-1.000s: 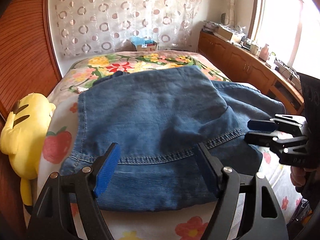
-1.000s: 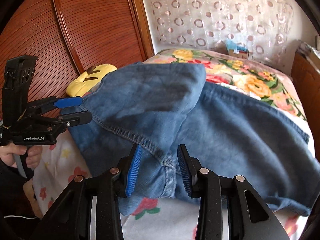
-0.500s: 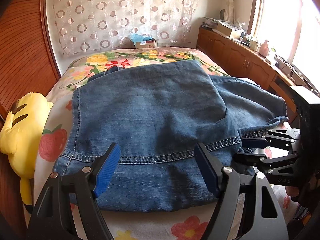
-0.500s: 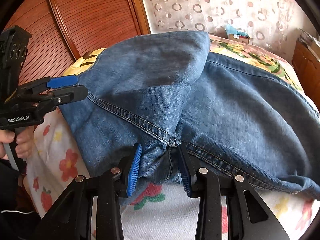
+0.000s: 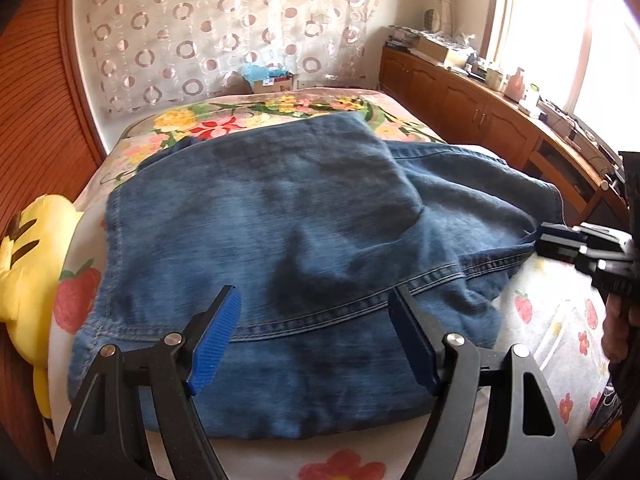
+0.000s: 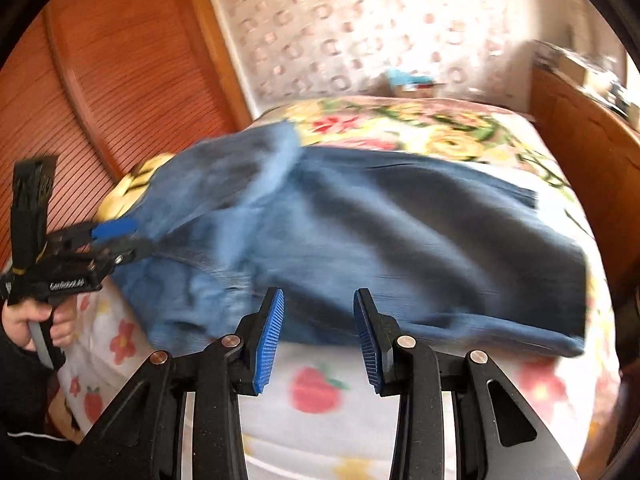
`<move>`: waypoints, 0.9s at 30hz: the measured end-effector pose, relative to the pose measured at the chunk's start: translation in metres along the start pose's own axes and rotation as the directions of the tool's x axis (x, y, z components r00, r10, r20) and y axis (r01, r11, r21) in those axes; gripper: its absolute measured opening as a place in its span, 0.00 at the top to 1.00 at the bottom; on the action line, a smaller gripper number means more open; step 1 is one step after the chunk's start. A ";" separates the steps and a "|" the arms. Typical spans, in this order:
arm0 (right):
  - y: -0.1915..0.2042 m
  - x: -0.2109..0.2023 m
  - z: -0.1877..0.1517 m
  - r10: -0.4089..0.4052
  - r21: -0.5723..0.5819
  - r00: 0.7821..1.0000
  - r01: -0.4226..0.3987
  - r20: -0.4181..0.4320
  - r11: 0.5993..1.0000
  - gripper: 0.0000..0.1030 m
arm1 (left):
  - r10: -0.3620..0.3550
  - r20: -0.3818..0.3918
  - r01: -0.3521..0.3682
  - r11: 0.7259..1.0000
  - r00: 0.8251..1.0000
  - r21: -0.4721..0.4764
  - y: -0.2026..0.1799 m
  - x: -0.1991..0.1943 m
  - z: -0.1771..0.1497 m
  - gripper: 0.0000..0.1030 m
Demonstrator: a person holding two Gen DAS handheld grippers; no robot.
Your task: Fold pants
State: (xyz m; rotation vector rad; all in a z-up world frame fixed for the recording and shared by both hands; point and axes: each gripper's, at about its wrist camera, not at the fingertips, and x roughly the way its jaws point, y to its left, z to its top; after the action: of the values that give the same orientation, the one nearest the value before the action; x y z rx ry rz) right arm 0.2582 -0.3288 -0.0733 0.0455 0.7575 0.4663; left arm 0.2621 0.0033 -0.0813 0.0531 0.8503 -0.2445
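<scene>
Blue denim pants (image 5: 280, 248) lie folded on a floral bedspread (image 5: 248, 116); they also show, blurred, in the right wrist view (image 6: 400, 240). My left gripper (image 5: 316, 336) is open and empty, its blue pads over the near hem. In the right wrist view the left gripper (image 6: 116, 236) sits at the pants' left edge. My right gripper (image 6: 318, 336) is open and empty, just off the near edge of the pants. In the left wrist view the right gripper (image 5: 560, 242) sits at the right corner of the denim.
A yellow plush toy (image 5: 28, 264) lies at the bed's left edge by a wooden headboard (image 5: 36, 100). A wooden cabinet (image 5: 500, 120) with clutter runs along the right under a window. A box (image 5: 268, 80) stands behind the bed.
My right gripper has opened wider and let go of the denim seam, pulling back and to the right. The pants have settled flatter. My left gripper stays open over the hem.
</scene>
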 end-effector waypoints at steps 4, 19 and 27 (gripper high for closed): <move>-0.043 -0.025 -0.014 -0.084 0.066 0.996 0.081 0.030 0.995 0.63 | -0.013 -0.003 0.013 0.999 1.000 0.032 -0.016 0.005 0.008 0.25; -0.116 -0.059 -0.055 -0.223 0.188 0.975 0.214 0.025 0.958 0.63 | -0.065 -0.032 0.069 0.985 0.997 0.158 -0.092 0.023 0.035 0.25; -0.118 -0.051 -0.039 -0.207 0.208 0.978 0.196 0.033 0.958 0.62 | -0.112 -0.082 0.127 0.969 0.990 0.210 -0.130 0.043 0.045 0.25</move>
State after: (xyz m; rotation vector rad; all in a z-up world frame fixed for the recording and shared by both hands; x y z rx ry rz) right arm 0.2454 -0.4613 -0.0927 0.1709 0.7453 0.1910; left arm 0.2917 -0.1376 -0.0771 0.2145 0.8952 -0.4500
